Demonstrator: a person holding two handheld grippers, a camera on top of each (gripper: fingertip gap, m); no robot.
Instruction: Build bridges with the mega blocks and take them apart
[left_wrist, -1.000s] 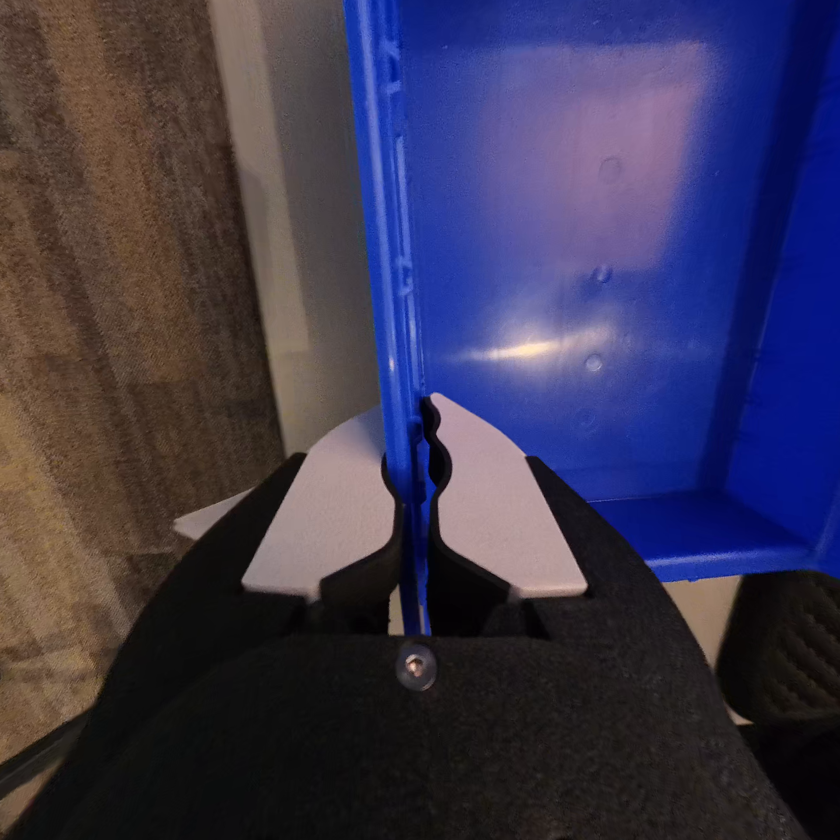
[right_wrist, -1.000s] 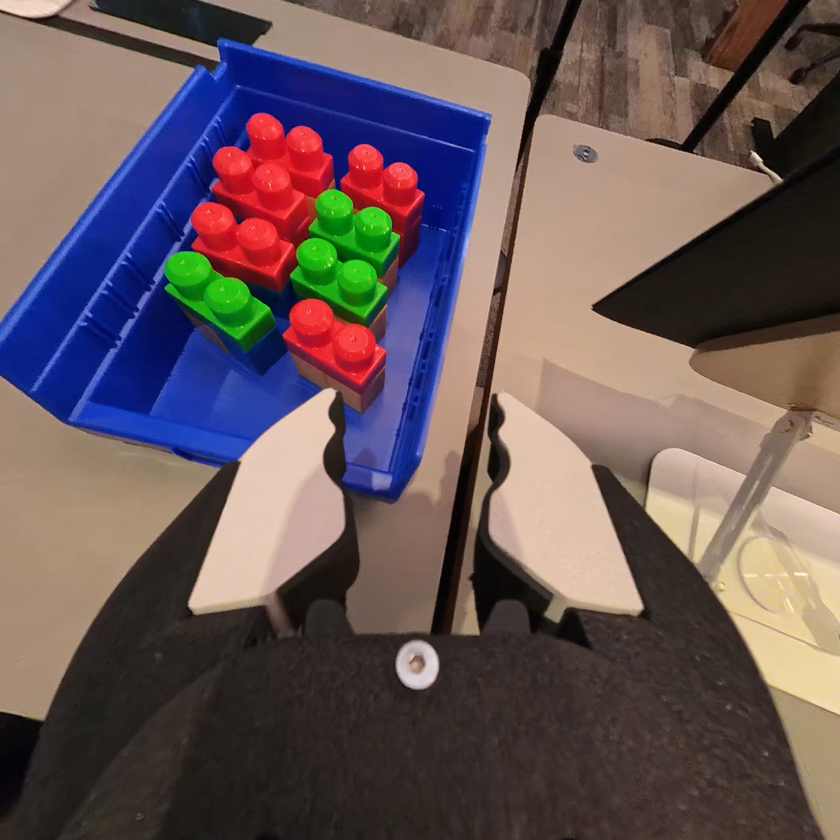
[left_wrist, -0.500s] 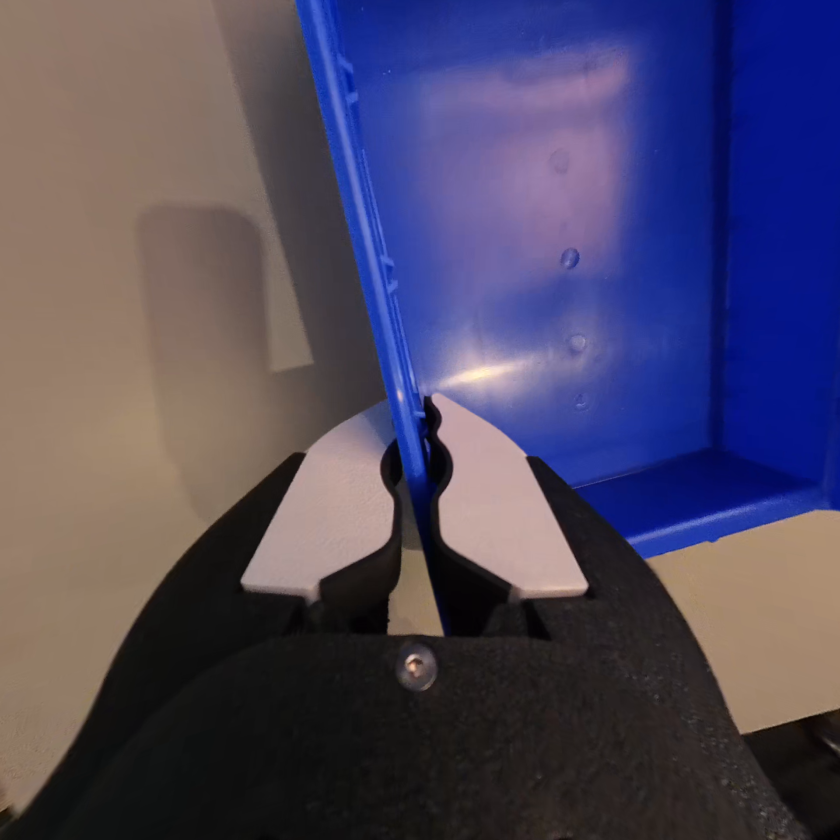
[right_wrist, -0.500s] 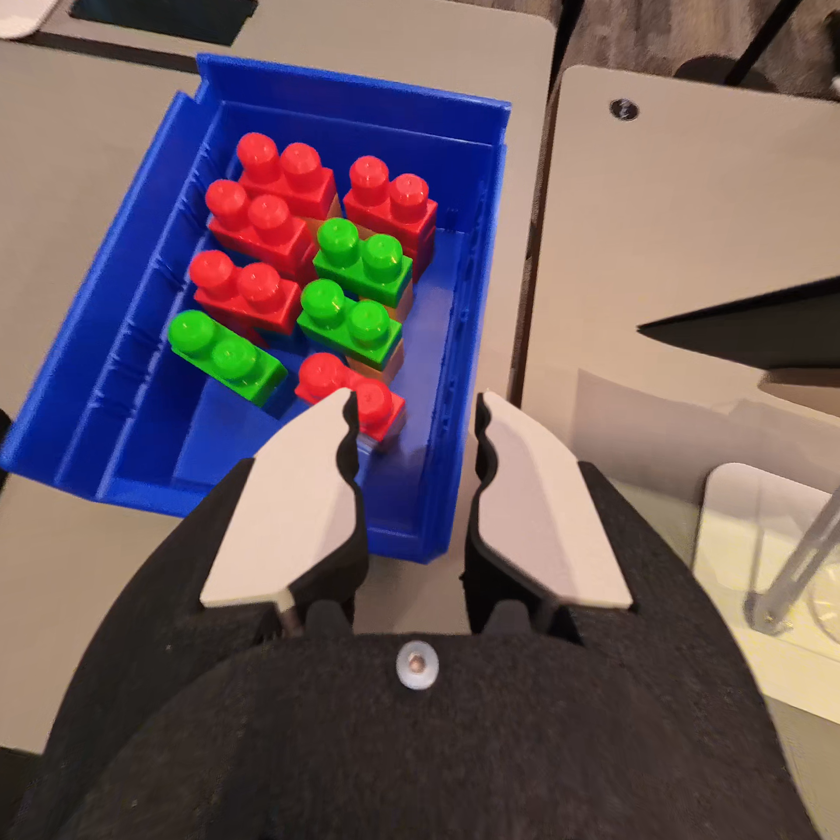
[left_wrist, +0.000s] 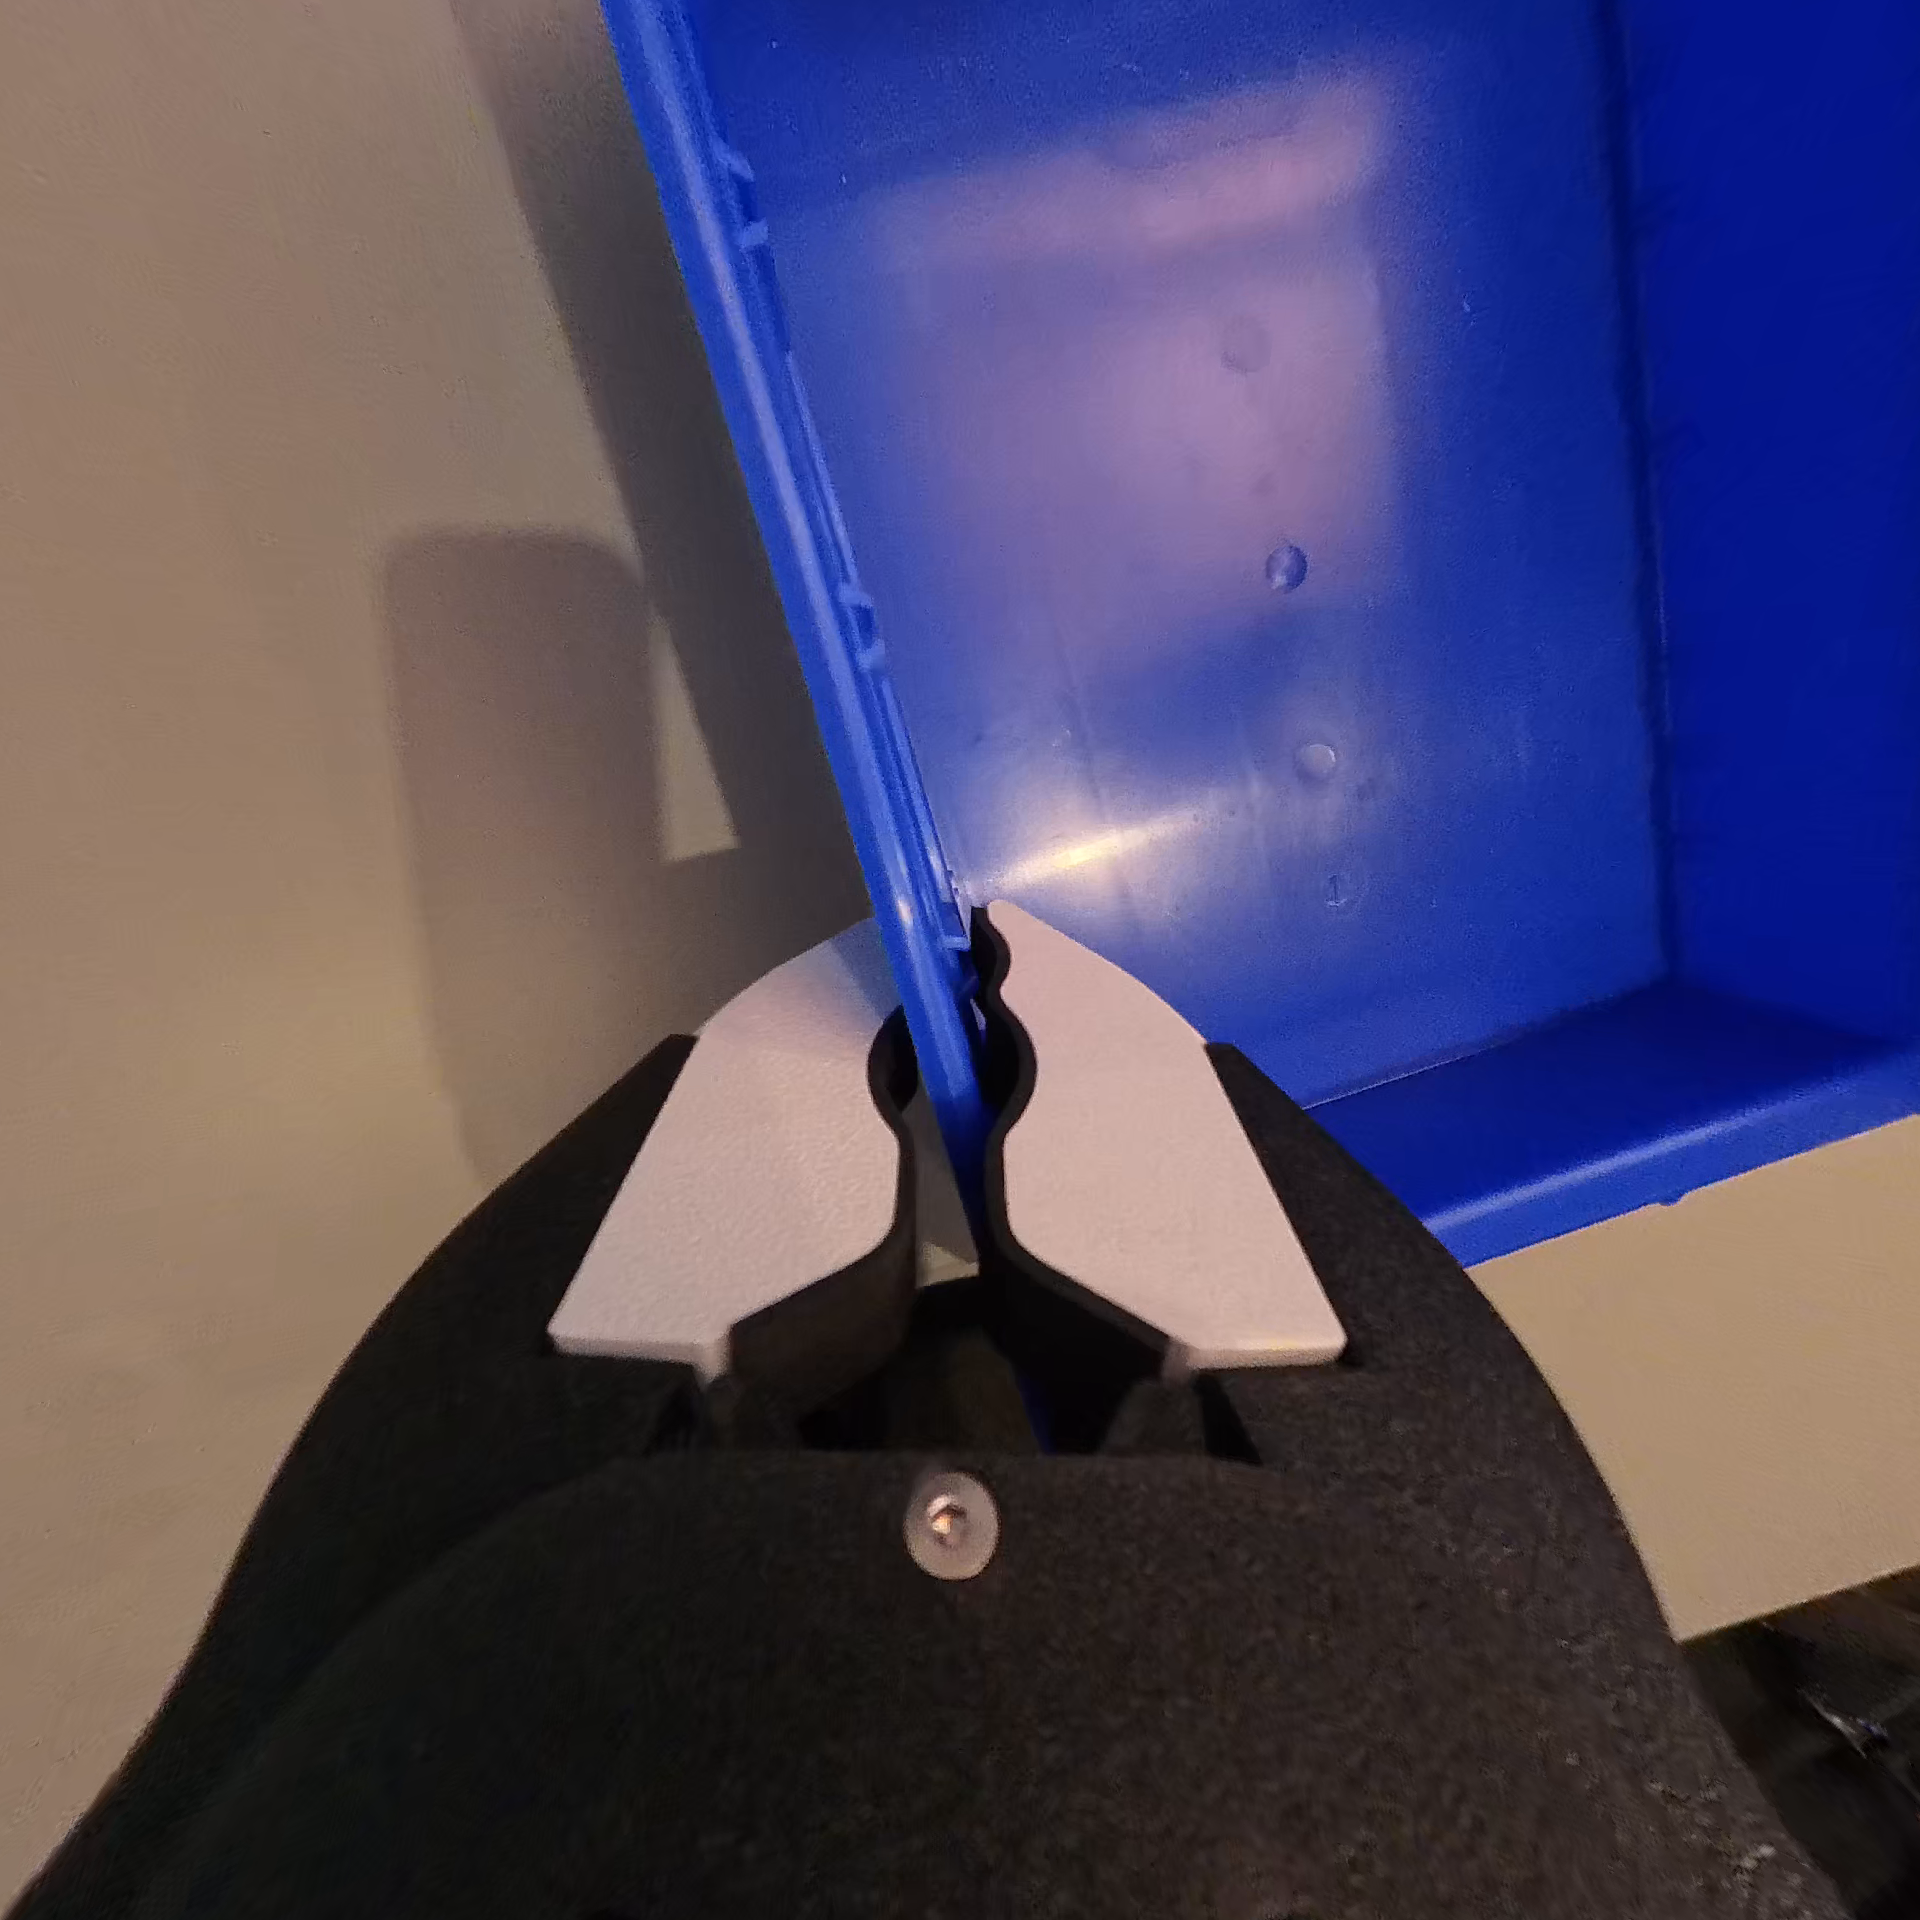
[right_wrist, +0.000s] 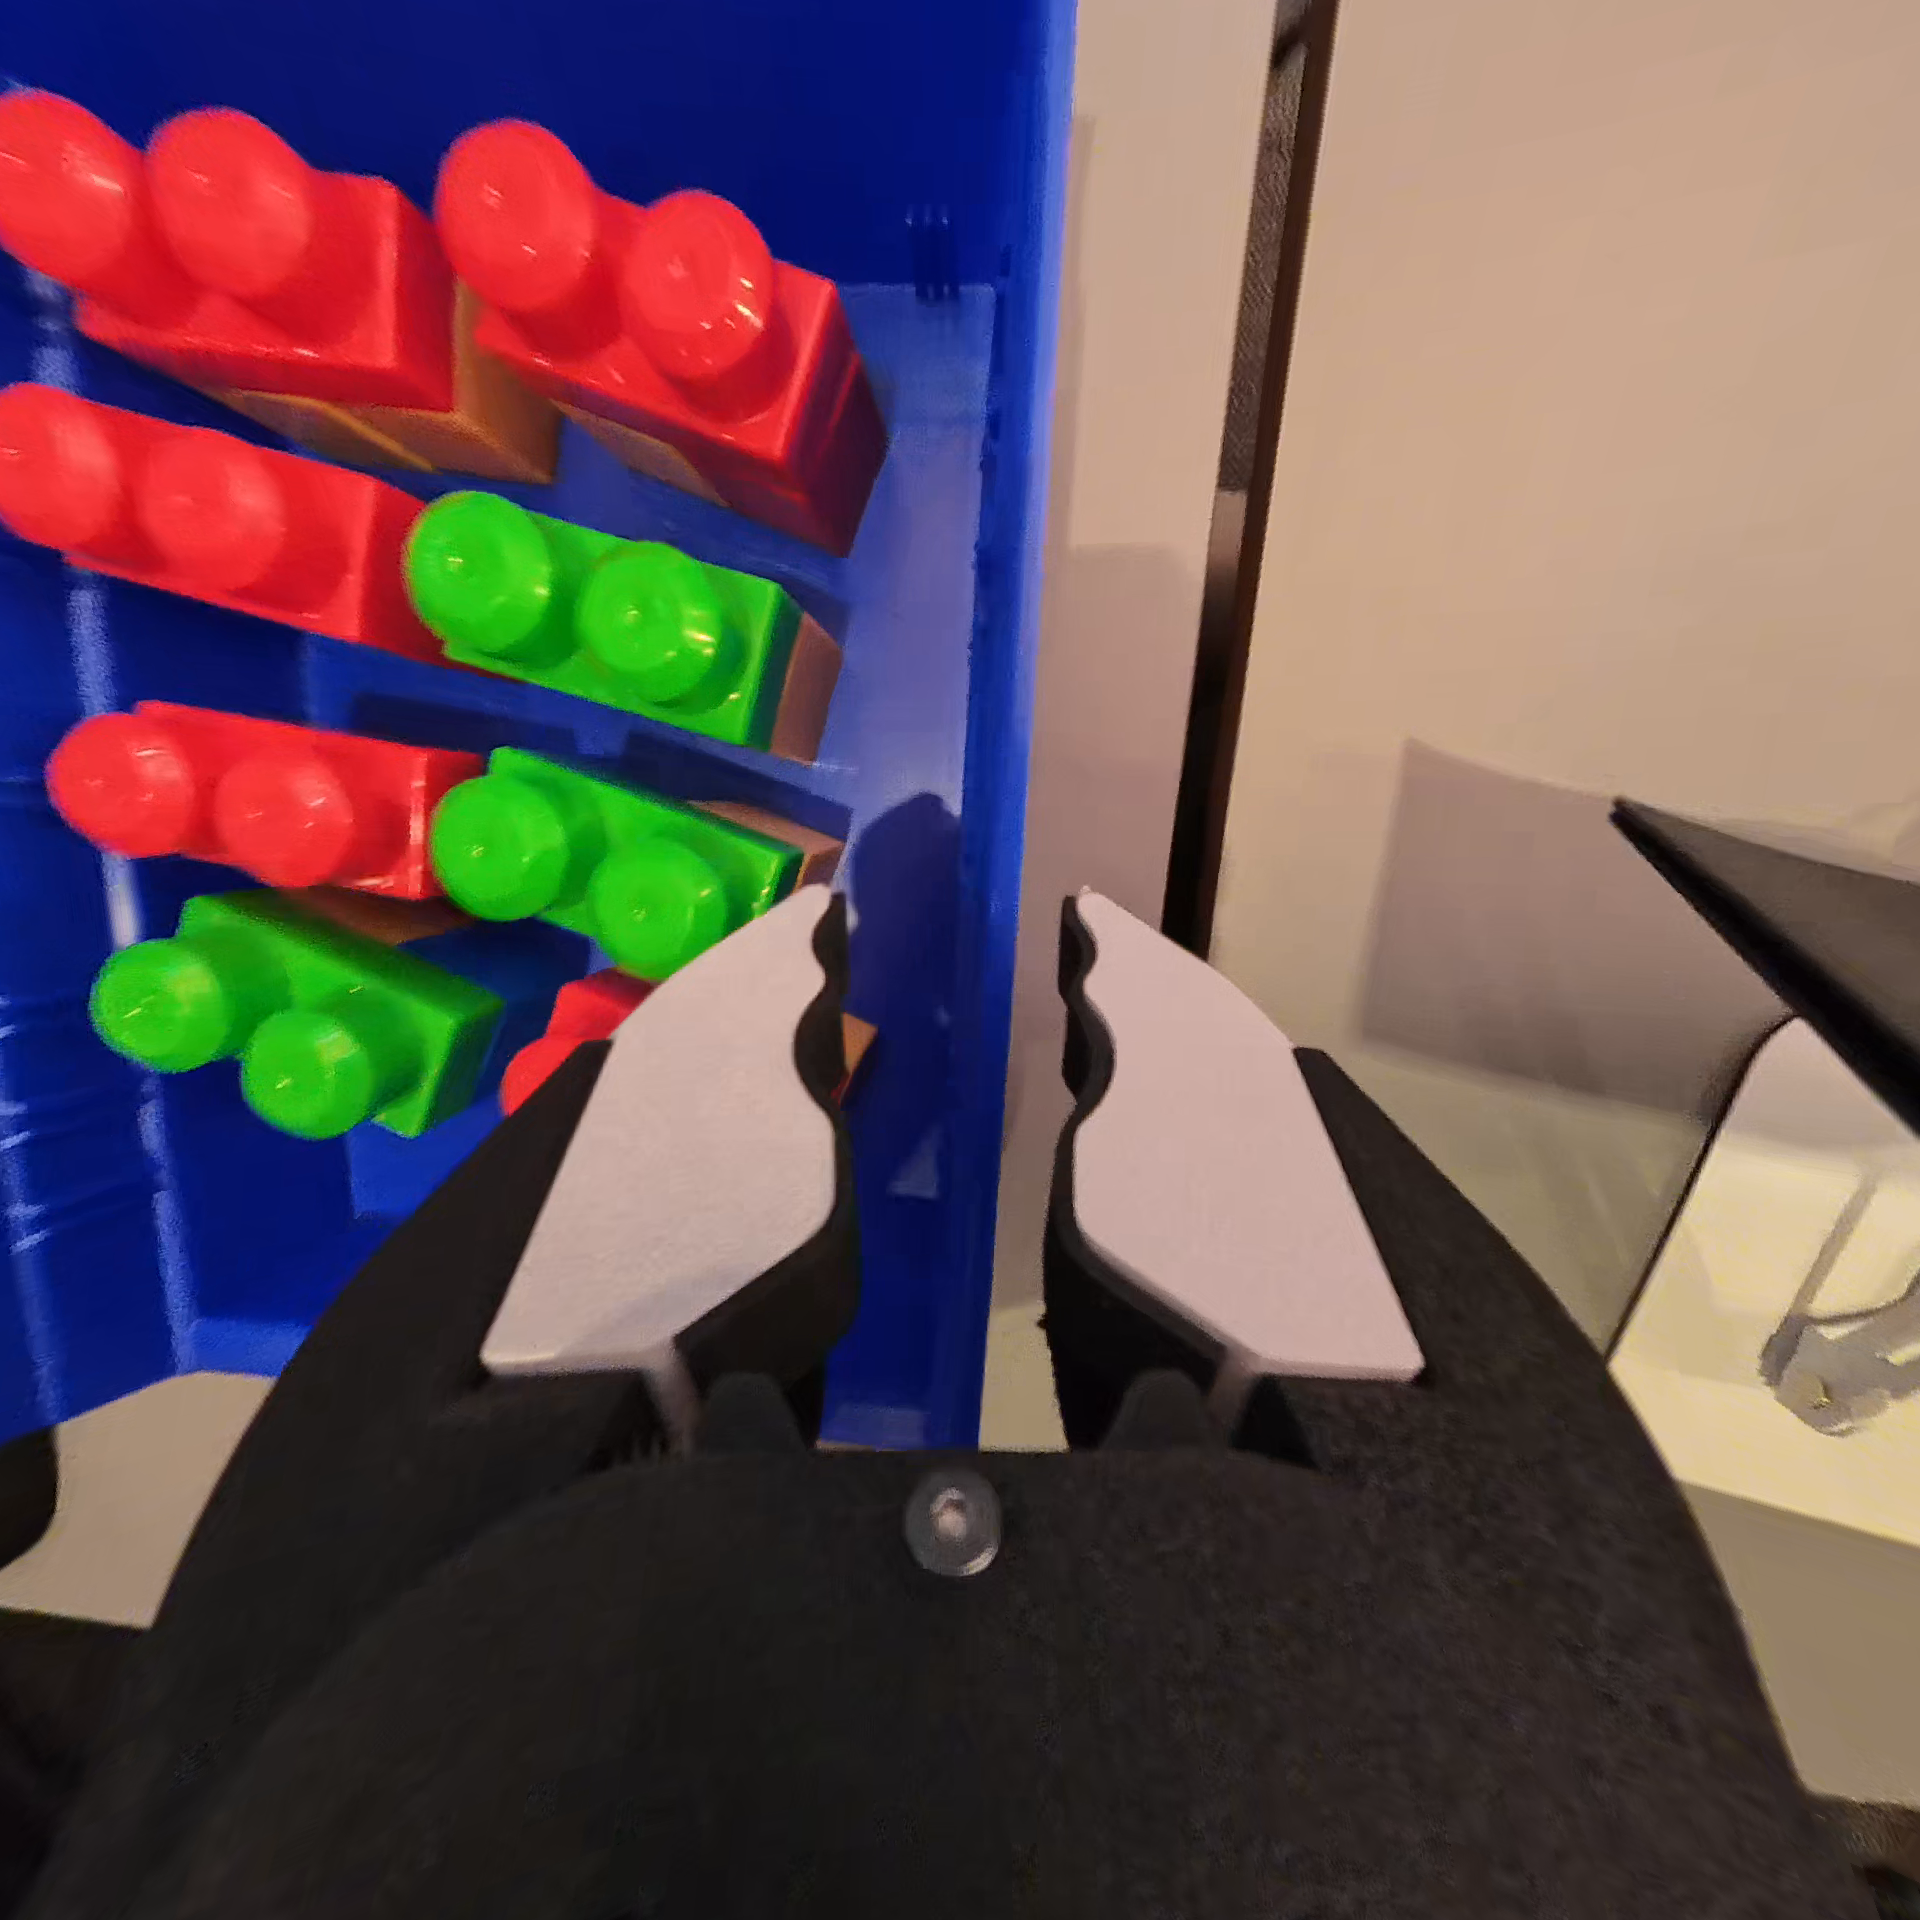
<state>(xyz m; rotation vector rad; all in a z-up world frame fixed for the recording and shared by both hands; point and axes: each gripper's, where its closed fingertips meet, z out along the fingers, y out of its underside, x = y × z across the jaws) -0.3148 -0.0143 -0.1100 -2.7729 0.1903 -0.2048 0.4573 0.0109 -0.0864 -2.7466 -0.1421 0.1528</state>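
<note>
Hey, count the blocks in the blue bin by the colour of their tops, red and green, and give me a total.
Red blocks: 5 (one partly hidden behind the right tool)
Green blocks: 3
Total in the blue bin: 8

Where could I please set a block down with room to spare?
The empty blue plastic bin has a bare floor, and grey tabletop lies free right of the block-filled blue bin. That bin is crowded with red and green blocks.
</note>
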